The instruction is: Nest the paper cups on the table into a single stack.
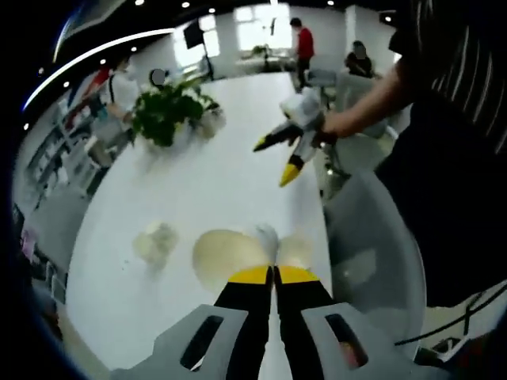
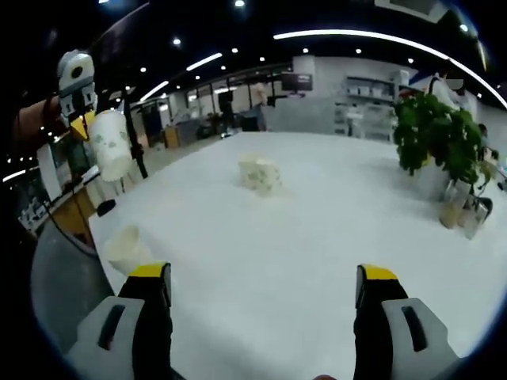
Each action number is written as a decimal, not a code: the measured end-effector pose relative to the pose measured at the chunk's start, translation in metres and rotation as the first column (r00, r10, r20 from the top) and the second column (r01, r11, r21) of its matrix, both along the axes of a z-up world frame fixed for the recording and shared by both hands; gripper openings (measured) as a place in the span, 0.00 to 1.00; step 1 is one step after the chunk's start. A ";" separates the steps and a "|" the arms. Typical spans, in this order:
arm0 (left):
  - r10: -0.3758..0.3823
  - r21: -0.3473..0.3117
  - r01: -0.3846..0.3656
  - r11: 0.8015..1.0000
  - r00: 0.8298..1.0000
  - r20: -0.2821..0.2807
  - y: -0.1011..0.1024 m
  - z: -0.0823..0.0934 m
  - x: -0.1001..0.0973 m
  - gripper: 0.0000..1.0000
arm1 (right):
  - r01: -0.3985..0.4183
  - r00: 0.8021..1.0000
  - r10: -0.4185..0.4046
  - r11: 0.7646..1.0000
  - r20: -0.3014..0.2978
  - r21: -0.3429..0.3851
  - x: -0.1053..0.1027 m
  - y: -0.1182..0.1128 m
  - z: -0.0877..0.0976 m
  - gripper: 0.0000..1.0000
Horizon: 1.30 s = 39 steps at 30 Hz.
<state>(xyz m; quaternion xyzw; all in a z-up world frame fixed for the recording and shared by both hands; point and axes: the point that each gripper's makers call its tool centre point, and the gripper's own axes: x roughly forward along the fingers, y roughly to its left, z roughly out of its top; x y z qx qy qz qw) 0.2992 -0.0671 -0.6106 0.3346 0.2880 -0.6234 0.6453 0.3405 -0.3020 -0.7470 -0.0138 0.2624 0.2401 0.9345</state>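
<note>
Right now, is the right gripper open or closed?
Open. In the right gripper view, the right gripper has its yellow-tipped jaws far apart, with bare white table between them.

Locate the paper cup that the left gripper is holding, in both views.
Left gripper view: bottom centre, the paper cup is a pale blur, pinched at its rim by the shut left gripper.
Right gripper view: upper left, the same cup hangs in the air from the left gripper.
Shared landmark: the potted plant on the white table.
</note>
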 end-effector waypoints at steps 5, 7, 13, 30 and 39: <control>-0.032 0.019 0.031 0.999 0.999 0.006 -0.005 0.000 -0.005 0.00 | 0.003 1.000 -0.003 1.000 0.004 0.004 0.000 -0.001 0.000 0.95; -0.055 0.036 0.055 0.998 0.998 0.019 -0.006 -0.001 -0.007 0.00 | 0.004 1.000 -0.004 1.000 0.005 0.004 0.000 -0.001 0.000 0.95; -0.119 0.072 0.115 0.991 0.992 0.050 -0.009 -0.006 -0.011 0.00 | 0.010 1.000 -0.010 1.000 0.006 0.007 0.001 -0.003 0.000 0.95; -0.336 0.185 0.316 0.931 0.937 0.091 -0.015 -0.037 -0.030 0.00 | 0.004 1.000 -0.004 1.000 -0.007 0.014 -0.005 -0.001 -0.005 0.95; -0.457 0.230 0.424 0.876 0.881 0.118 -0.020 -0.051 -0.041 0.00 | 0.010 1.000 -0.010 1.000 -0.008 0.018 -0.012 -0.002 -0.009 0.95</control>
